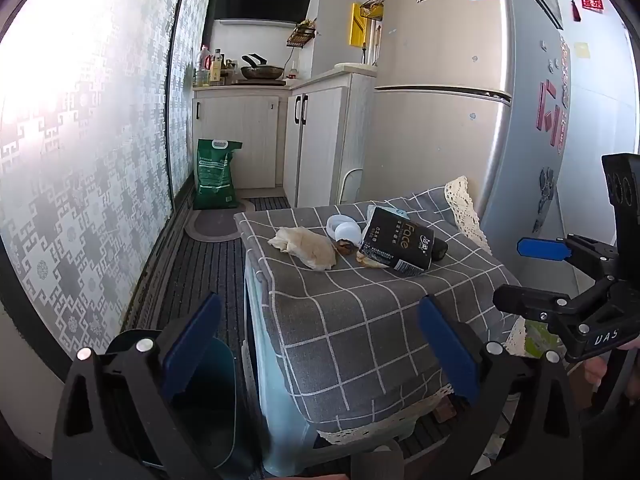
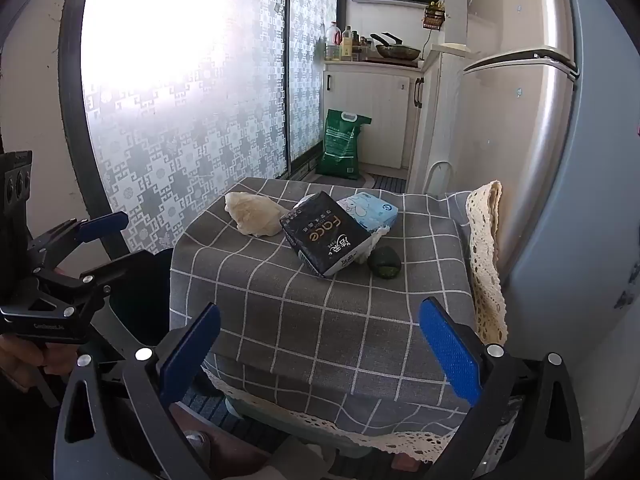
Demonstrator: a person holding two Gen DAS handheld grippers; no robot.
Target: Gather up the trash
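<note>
A small bench [image 1: 360,320] covered with a grey checked cloth [image 2: 320,320] with a lace edging stands beside a silver fridge [image 1: 448,80] in a narrow kitchen. The trash lies bunched toward the far half of the bench top. A crumpled beige tissue [image 1: 308,250] sits nearest the far left corner. Beside it, toward the middle, a black tissue pack [image 1: 394,244] printed "Face" lies tilted, resting partly on a pale blue and white tissue pack [image 2: 370,212] behind it. In the left wrist view a white roll-like object [image 1: 342,230] shows just behind the black pack, and small brown scraps [image 1: 345,247] lie between the beige tissue and the pack. A dark green rounded lump [image 2: 385,263] sits on the cloth just to the right of the black pack, toward the fridge-side edge.

The left gripper [image 1: 320,344] hangs over the near left corner of the bench, its blue pads spread as wide as they go, with nothing between them. The right gripper [image 2: 320,350] hovers above the near edge, likewise spread fully and empty. Neither touches any trash.

A dark teal bin [image 1: 208,400] stands on the floor against the left side of the bench. A green sack [image 1: 214,174] leans against the cabinets at the far end.
</note>
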